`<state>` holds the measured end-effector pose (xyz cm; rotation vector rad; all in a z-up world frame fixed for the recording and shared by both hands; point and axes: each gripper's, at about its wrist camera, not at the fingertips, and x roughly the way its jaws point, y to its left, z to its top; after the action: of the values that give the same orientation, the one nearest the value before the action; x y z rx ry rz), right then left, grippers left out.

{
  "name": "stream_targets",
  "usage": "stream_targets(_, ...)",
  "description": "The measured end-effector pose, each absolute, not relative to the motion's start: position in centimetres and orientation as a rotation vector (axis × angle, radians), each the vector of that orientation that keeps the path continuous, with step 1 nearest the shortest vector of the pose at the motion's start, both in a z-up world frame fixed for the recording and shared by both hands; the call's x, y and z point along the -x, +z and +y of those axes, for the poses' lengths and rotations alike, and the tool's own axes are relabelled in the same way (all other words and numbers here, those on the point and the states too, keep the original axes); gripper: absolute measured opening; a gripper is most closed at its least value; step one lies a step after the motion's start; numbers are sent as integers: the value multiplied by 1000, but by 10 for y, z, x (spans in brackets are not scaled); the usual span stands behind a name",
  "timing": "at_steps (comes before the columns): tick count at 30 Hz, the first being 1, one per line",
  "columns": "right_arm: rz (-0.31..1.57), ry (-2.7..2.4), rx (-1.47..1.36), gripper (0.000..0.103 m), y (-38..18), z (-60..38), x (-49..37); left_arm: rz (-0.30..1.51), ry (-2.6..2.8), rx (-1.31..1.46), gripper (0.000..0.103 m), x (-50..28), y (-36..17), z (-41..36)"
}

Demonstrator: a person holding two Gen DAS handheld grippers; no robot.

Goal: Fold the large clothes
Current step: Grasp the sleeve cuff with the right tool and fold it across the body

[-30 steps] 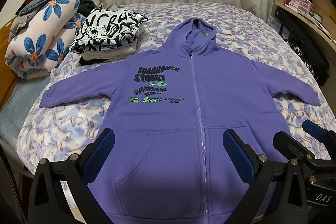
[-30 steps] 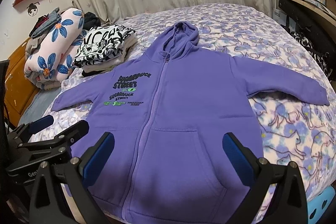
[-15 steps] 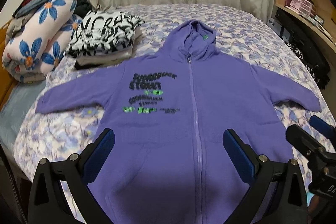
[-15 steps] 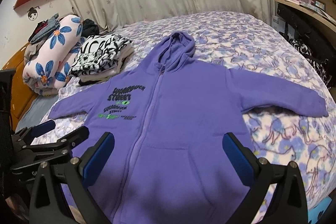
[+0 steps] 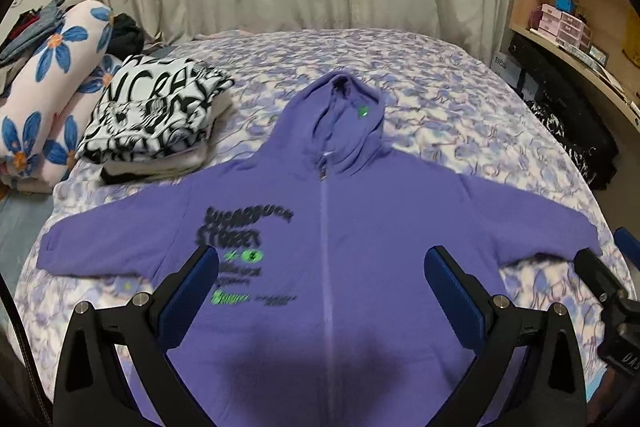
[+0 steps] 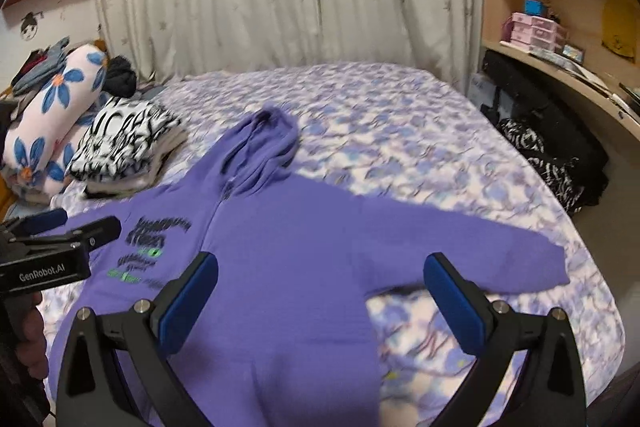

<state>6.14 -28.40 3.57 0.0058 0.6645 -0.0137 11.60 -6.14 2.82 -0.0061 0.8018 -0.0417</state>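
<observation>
sweeping farther up the flat purple hoodie (image 5: 380, 227) than a second ago, left gripper (image 5: 322, 291) and right gripper (image 6: 320, 291) both gape wide, empty; folding not begun.

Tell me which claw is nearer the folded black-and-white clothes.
Left. The left claw sits on the side of the folded black-and-white clothes; the right claw is farther, over the purple hoodie's right half.

Floral bedspread (image 5: 460, 115); black-white folded stack (image 5: 156, 115); possibly rolled flowered quilt (image 5: 44, 95).
</observation>
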Motion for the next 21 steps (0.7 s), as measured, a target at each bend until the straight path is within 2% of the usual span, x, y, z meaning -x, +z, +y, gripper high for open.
stream_targets(6, 614, -100, 20, 103, 45, -310, -79, 763, -50, -13, 102, -140, 27, -86)
stream_targets(11, 622, -76, -73, 103, 36, -344, -95, 725, -43, -34, 102, -163, 21, -110)
stream_targets(21, 740, -180, -240, 101, -21, -417, -127, 802, -40, -61, 102, -206, -48, -155)
